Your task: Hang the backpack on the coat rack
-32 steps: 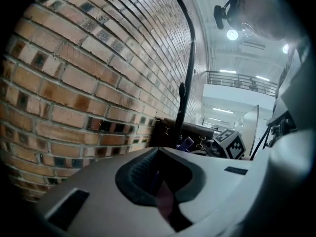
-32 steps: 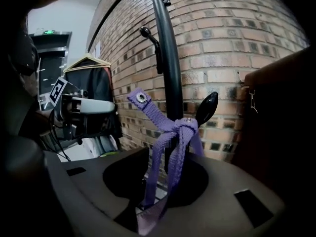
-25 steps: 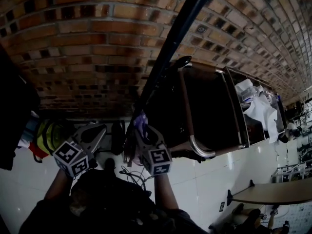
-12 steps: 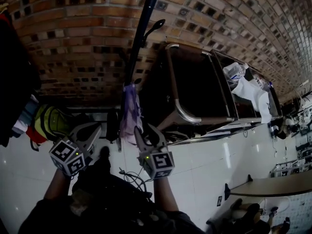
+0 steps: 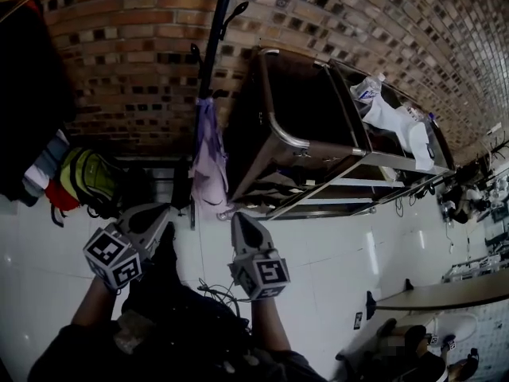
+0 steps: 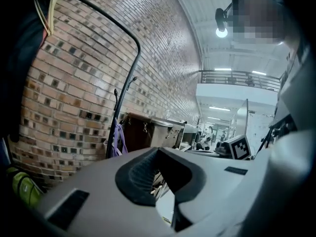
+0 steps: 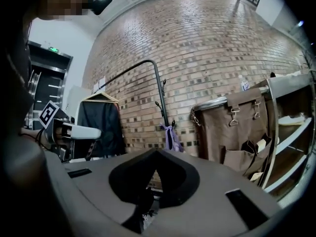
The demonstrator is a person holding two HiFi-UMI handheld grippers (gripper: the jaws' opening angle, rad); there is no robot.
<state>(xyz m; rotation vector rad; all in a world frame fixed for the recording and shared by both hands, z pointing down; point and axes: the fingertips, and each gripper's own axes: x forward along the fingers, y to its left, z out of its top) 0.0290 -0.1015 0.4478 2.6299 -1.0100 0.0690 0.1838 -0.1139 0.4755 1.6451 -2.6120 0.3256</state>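
A small purple backpack [image 5: 208, 161] hangs from a hook on the black coat rack pole [image 5: 211, 54] against the brick wall. It shows far off in the left gripper view [image 6: 116, 139] and the right gripper view [image 7: 170, 137]. Both grippers are held back from the rack, apart from the backpack. My left gripper [image 5: 163, 213] has its jaws together with nothing in them [image 6: 158, 152]. My right gripper [image 5: 238, 220] is closing, its tips nearly meeting, with nothing between them [image 7: 157, 154].
A brown canvas laundry cart [image 5: 310, 126] stands right of the rack, with white cloth [image 5: 398, 130] at its far end. Dark garments [image 5: 24, 94] hang at the left, a yellow-green bag [image 5: 87, 181] below them. A cable [image 5: 211, 289] lies on the white floor.
The backpack was between the right gripper's open jaws by the pole; now it hangs free. Both grippers have drawn back from the rack and the right jaws have come together.
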